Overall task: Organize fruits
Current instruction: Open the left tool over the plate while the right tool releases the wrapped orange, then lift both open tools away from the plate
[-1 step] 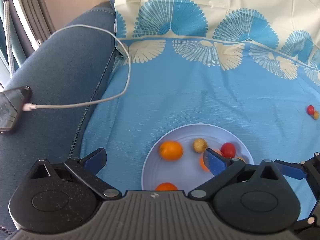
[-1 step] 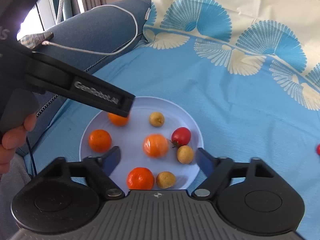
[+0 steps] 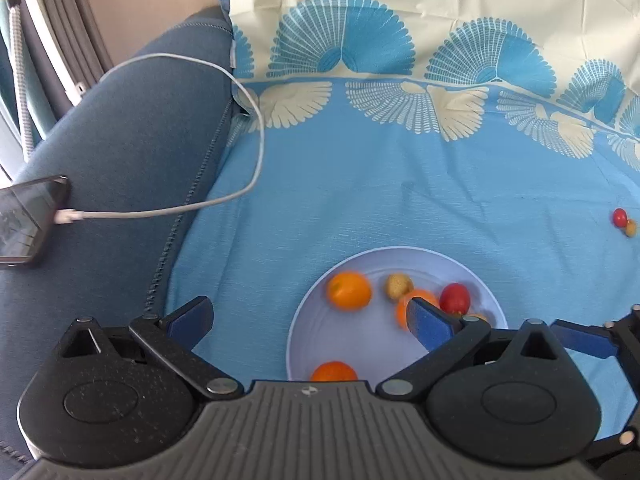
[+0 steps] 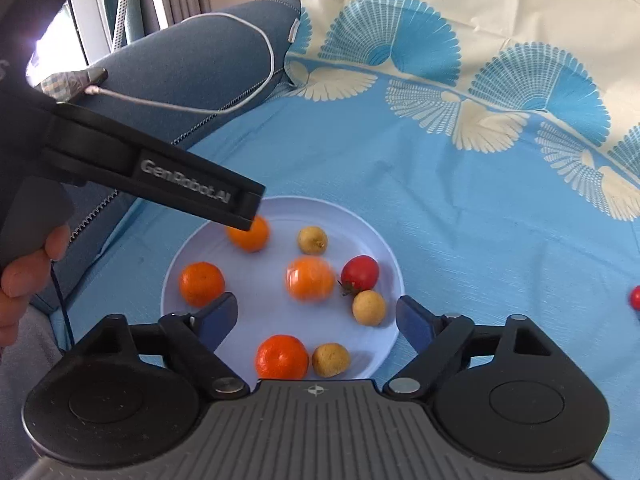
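At the far left a phone [image 3: 28,220] lies on a dark blue cushion [image 3: 132,152], a white cable [image 3: 224,200] plugged into it and looping onto the blue patterned cloth [image 3: 400,208]. In the right wrist view a hand [image 4: 24,280] grips the left claw [image 3: 308,320], whose black arm reaches over the near-left rim of the pale plate [image 4: 384,248]. That claw's jaws are opening, spread wide, with nothing between them. On the plate, from left to right, lie a mandarin [image 4: 201,283], a blurred orange fruit [image 4: 250,234] partly under the left claw's tip, another mandarin [image 4: 282,357] at the near edge, a blurred orange fruit [image 4: 310,278] in the middle, a small tan fruit [image 4: 312,239] behind it, a second tan fruit [image 4: 331,359] beside the near mandarin, a red tomato [image 4: 360,273], and a third tan fruit [image 4: 369,307] touching the tomato. The right claw [image 4: 316,314] hangs over the plate's near side, its jaws opening, spread and pinching nothing. Well apart to the right, a red tomato [image 3: 619,217] and a small yellowish fruit [image 3: 631,228] lie touching on the cloth.
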`<action>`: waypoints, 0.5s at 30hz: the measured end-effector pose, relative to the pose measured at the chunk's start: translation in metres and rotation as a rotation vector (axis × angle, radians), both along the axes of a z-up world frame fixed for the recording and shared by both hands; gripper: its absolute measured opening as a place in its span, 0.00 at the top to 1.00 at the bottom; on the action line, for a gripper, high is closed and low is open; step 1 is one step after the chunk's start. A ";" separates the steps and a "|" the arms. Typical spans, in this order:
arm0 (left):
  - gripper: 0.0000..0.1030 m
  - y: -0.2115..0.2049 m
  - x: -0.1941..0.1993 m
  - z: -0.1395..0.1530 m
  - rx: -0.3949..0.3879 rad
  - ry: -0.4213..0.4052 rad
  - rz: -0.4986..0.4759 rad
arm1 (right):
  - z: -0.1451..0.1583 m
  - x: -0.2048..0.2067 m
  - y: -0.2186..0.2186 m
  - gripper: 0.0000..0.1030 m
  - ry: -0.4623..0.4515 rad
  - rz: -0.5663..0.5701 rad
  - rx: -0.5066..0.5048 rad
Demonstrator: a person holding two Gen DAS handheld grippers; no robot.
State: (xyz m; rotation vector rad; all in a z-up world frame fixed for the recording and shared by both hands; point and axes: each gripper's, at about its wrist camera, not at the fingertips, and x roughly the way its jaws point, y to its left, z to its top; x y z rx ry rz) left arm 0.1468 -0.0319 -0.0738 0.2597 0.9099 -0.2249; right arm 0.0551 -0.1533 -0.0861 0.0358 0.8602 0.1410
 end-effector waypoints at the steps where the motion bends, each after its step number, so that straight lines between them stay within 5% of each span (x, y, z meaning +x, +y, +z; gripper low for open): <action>1: 0.00 0.002 -0.008 0.006 0.004 -0.005 0.005 | 0.005 -0.005 -0.002 0.12 0.006 -0.008 0.011; 6: 0.00 0.021 -0.059 0.030 0.007 -0.010 0.049 | 0.033 -0.050 -0.009 0.08 0.003 -0.078 0.049; 15: 0.00 0.047 -0.144 0.062 -0.059 -0.022 0.101 | 0.082 -0.147 0.002 0.01 -0.173 -0.131 0.003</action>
